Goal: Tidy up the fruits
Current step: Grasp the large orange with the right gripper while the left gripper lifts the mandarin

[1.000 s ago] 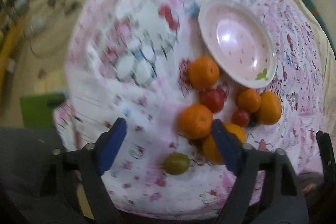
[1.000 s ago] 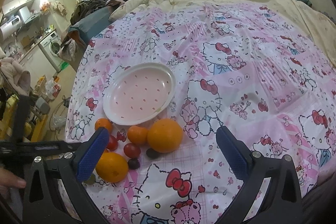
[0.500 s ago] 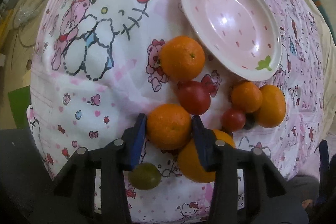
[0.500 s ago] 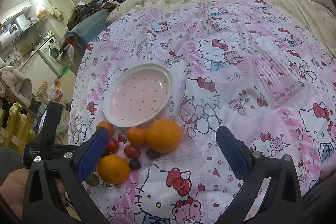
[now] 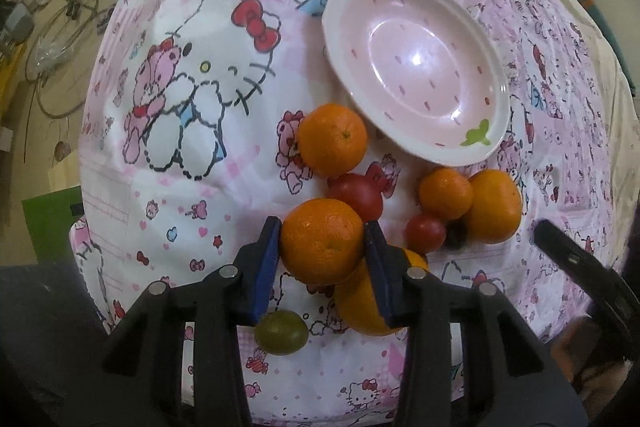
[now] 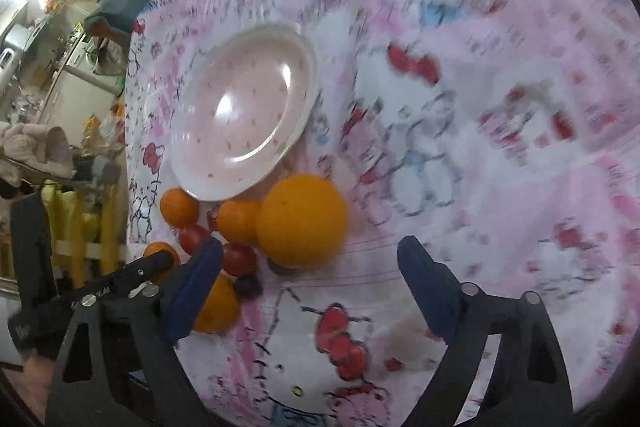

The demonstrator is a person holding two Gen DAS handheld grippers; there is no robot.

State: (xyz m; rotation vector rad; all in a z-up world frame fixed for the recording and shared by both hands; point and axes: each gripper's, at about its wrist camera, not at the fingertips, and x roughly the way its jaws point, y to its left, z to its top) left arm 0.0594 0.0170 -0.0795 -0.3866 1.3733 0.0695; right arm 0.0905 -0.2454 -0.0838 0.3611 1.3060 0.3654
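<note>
My left gripper (image 5: 322, 241) is shut on a tangerine (image 5: 322, 242) and holds it just above the fruit pile. Around it lie another tangerine (image 5: 333, 139), a red tomato (image 5: 356, 190), a small red tomato (image 5: 425, 233), a small orange (image 5: 445, 192), a big orange (image 5: 496, 211), an orange under the right finger (image 5: 360, 301) and a green fruit (image 5: 281, 331). The empty pink plate (image 5: 416, 67) sits beyond them. My right gripper (image 6: 310, 287) is open and empty, close in front of the big orange (image 6: 302, 221), with the plate (image 6: 244, 111) behind.
The fruit lies on a pink Hello Kitty cloth (image 5: 192, 87) over a bed. The bed's edge drops to the floor at the left (image 5: 52, 39). A dark grape (image 6: 248, 285) lies by the small tomato (image 6: 239, 259). The left gripper's body (image 6: 100, 291) shows at the right view's left.
My left gripper has closed on the tangerine and lifted it slightly. My right gripper has moved forward and down toward the big orange; its view is blurred by motion.
</note>
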